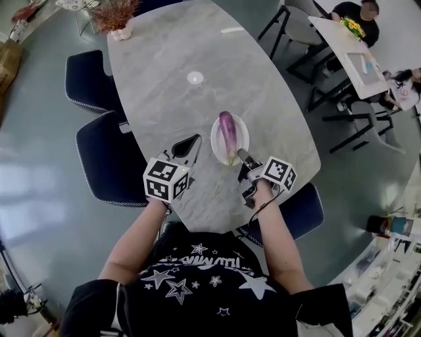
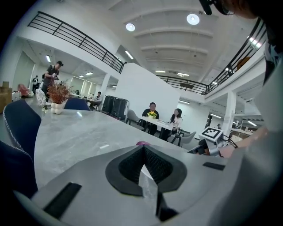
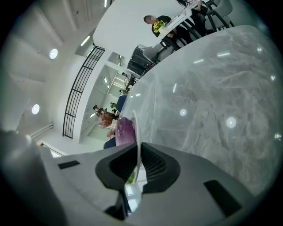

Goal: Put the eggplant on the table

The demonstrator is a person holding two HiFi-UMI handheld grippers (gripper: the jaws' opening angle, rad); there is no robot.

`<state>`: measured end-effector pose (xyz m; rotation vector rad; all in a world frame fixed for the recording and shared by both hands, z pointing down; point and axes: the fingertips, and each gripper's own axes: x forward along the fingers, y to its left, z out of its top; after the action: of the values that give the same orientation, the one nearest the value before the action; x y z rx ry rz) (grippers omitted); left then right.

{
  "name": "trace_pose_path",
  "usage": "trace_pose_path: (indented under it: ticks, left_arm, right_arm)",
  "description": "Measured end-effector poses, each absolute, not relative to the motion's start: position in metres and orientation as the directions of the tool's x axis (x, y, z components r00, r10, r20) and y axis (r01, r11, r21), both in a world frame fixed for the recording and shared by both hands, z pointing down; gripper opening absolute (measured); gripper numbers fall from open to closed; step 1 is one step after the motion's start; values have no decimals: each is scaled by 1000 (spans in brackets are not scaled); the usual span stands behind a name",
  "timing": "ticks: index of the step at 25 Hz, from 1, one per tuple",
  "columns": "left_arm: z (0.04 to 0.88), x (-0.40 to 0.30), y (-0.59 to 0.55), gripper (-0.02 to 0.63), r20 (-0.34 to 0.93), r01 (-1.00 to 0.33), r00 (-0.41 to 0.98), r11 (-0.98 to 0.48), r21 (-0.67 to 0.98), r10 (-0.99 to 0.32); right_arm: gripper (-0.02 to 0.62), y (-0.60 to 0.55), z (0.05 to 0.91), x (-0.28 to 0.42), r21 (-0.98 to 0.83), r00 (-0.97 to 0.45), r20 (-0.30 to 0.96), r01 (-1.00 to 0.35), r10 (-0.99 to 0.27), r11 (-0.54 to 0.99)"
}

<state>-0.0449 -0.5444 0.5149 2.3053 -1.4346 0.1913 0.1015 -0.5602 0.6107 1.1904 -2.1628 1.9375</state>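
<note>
A purple eggplant [image 1: 227, 135] lies on a small white plate [image 1: 245, 131] near the front edge of the grey marble table [image 1: 184, 112]. My right gripper [image 1: 241, 155] is shut on the plate's near rim. In the right gripper view the thin plate rim [image 3: 135, 126] runs between the jaws of the right gripper [image 3: 138, 146], with the eggplant [image 3: 124, 130] just left of it. My left gripper [image 1: 195, 140] is shut, empty, and lies just left of the plate. In the left gripper view only the eggplant's top [image 2: 142, 143] peeks over the left gripper [image 2: 143, 148].
A small white disc [image 1: 195, 77] lies mid-table and a potted plant [image 1: 119, 18] stands at the far end. Dark blue chairs [image 1: 108, 158] line the table's left side, another [image 1: 300, 212] is at the front right. People sit at a second table [image 1: 352, 49] to the right.
</note>
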Motion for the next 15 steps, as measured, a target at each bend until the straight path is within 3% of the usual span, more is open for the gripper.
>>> trace_pose_path:
  ticks: [15]
  left_arm:
    - [540, -40, -577, 8, 392, -902, 419, -327, 281, -819]
  right_arm:
    - [20, -602, 664, 100, -832, -684, 531, -534, -501, -153]
